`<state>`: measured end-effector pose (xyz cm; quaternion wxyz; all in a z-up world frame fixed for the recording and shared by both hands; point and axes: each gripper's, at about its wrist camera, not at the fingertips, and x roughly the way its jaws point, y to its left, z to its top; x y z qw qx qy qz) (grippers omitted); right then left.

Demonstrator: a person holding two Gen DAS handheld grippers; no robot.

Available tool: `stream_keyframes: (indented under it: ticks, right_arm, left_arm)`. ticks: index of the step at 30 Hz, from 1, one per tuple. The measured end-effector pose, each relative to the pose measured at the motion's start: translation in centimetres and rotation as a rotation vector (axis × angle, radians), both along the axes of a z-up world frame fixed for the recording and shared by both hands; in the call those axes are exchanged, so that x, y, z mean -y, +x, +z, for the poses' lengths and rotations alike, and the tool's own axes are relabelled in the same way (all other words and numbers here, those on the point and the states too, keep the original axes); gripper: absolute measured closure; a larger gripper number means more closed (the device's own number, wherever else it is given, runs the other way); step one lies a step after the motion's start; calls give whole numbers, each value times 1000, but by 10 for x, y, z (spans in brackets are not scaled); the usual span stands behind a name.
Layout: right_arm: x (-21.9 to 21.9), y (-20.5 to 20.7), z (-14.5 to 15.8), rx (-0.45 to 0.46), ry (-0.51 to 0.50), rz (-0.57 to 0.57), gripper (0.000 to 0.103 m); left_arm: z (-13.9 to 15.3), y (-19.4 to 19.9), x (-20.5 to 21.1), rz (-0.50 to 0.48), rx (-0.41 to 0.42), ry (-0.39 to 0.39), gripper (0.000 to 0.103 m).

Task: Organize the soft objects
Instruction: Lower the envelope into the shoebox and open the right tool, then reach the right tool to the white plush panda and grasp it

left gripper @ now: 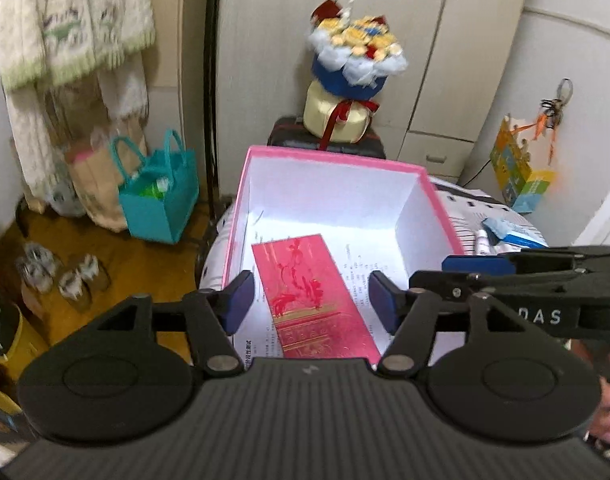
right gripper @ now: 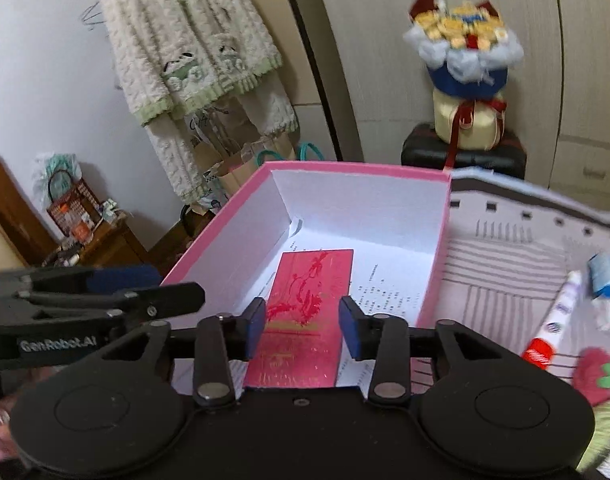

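Observation:
A pink box [left gripper: 441,204] [right gripper: 221,220] with white inner walls stands open on a striped bed cover. Inside it a red envelope [left gripper: 313,300] [right gripper: 309,312] with gold print lies on a printed sheet. My left gripper [left gripper: 311,302] hovers over the box's near end, open, with nothing between its blue pads. My right gripper [right gripper: 301,326] hangs beside it over the same end, also open and holding nothing. A red strawberry-shaped plush [right gripper: 597,368] lies on the cover at the right edge of the right wrist view.
A tube with a red cap [right gripper: 553,324] and a blue packet [left gripper: 509,232] lie on the cover right of the box. Behind stand a bouquet [left gripper: 353,80] on a dark case, a teal bag [left gripper: 161,196] on the floor, slippers [left gripper: 61,272] and a hanging fleece garment [right gripper: 193,52].

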<state>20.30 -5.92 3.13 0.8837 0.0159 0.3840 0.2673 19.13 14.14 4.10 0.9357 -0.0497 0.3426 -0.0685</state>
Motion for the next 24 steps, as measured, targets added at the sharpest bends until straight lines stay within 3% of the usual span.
stream_keyframes:
  ticks: [4,9,14,16,19,24]
  right_arm:
    - [7,-34,17,68,-36,23,39]
    - [22,-74,34,122,-51,60,32]
    - [40,-111,45,170,-88,101,26]
    - [49,-127,49,195,-97,118,17]
    - [64,-149,54,225,-89,139,16]
    - [89,-183,57,268,-109,134,13]
  left_arm:
    - [19,-35,9,-40,67,29,32]
    - [36,-84,15,-101,124,-4,23]
    - [47,-124,34,-130,195,72,13]
    - [50,-136,43,-131,229,99,10]
    - [55,-153,61,-153,283,146,6]
    - [56,-170,82,-231,284,144,1]
